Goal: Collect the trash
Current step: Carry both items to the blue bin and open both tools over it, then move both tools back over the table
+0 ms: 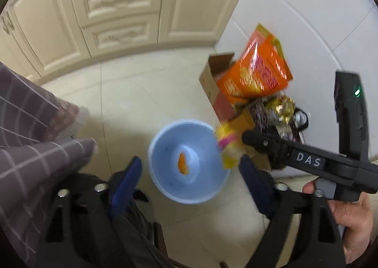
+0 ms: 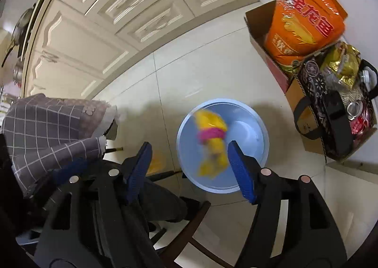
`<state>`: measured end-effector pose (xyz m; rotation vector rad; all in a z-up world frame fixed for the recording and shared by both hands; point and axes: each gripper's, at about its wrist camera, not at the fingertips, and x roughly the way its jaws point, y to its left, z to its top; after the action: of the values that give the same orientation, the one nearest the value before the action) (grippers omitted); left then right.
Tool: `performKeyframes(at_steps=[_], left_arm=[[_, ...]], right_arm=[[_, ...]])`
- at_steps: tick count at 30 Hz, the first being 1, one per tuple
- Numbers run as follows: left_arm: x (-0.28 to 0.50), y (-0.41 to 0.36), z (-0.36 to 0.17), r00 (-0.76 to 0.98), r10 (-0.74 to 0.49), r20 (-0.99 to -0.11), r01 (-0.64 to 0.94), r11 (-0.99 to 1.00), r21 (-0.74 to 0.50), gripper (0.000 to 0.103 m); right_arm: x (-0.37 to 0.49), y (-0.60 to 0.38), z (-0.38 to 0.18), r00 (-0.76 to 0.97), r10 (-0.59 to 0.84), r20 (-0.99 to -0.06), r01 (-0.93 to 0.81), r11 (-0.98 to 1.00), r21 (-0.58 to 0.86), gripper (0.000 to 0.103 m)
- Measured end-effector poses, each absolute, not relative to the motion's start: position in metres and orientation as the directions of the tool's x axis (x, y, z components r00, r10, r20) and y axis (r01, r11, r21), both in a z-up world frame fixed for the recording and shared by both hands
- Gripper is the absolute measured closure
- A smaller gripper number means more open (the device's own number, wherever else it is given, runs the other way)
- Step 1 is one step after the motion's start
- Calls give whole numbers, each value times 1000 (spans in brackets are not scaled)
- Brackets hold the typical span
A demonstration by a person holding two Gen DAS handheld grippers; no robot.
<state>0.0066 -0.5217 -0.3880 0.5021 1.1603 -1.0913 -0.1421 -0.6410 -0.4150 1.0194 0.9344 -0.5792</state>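
Observation:
A light blue bin (image 1: pixel 189 161) stands on the pale tiled floor below both grippers; it also shows in the right wrist view (image 2: pixel 248 140). An orange scrap (image 1: pixel 183 164) lies at its bottom. A yellow wrapper with a pink band (image 2: pixel 212 140) is blurred in the air over the bin, between the right gripper's open fingers and apart from them; in the left wrist view the wrapper (image 1: pixel 228 147) is at the bin's right rim. My left gripper (image 1: pixel 191 173) is open and empty above the bin. My right gripper (image 2: pixel 189 168) is open.
A cardboard box (image 2: pixel 259 39) with an orange bag (image 2: pixel 304 15), gold packets and cans stands right of the bin by the white wall. Cream cabinets (image 1: pixel 106 8) run along the back. A grey checked cloth (image 2: pixel 47 126) hangs at the left.

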Motion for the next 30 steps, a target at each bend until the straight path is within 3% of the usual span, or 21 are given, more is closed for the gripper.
performKeyframes(at_steps=[5,7,18,30], left_arm=[[11,-513,-370,35,-439,-898,876,446,-184,17],[11,-508,-360,63,-447,-892,876,452,-165,16],[13,-465,-280,198,-556,-807,868,482,-119,16],[32,-372,-169,405,-669,-623,812,576,-91,12]], right_arm=[[-145,-639,-404,501,-32,-865,792,419,443,9],[-143,-638,-398,497,-45,-867,794,426,433,6],[-117,-615,-328,553,-129,-823,756,493,431,6],[-59,-551,-194,720,-177,-671,577,689,438,6]])
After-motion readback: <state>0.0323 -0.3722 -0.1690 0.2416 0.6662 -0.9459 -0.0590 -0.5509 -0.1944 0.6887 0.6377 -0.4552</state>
